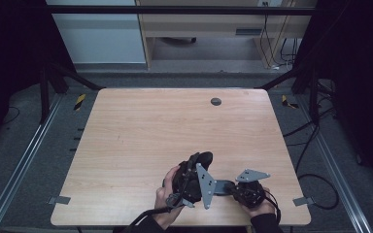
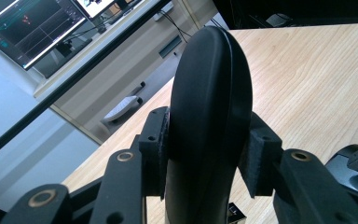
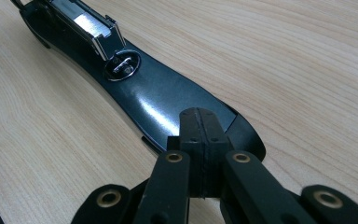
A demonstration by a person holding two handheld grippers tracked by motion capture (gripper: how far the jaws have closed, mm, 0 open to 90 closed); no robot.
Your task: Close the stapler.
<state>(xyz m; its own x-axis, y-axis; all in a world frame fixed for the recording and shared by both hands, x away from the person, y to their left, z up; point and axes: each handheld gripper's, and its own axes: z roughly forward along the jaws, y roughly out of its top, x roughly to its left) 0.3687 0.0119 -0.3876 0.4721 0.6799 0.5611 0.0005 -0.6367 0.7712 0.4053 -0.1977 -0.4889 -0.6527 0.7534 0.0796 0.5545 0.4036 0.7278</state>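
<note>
Stapler handle clamped in left tongs, base under shut right tongs

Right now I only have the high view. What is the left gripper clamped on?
Observer: The left gripper has its pads pressed on both sides of the stapler's top, a rounded black cover.
Operator: And the right one?
Observer: The right gripper has its jaws shut on nothing, with the tips at the near end of the base.
Operator: Can you see the metal parts?
Observer: Yes. The anvil on the base lies uncovered, and the magazine ends just behind it.
</note>
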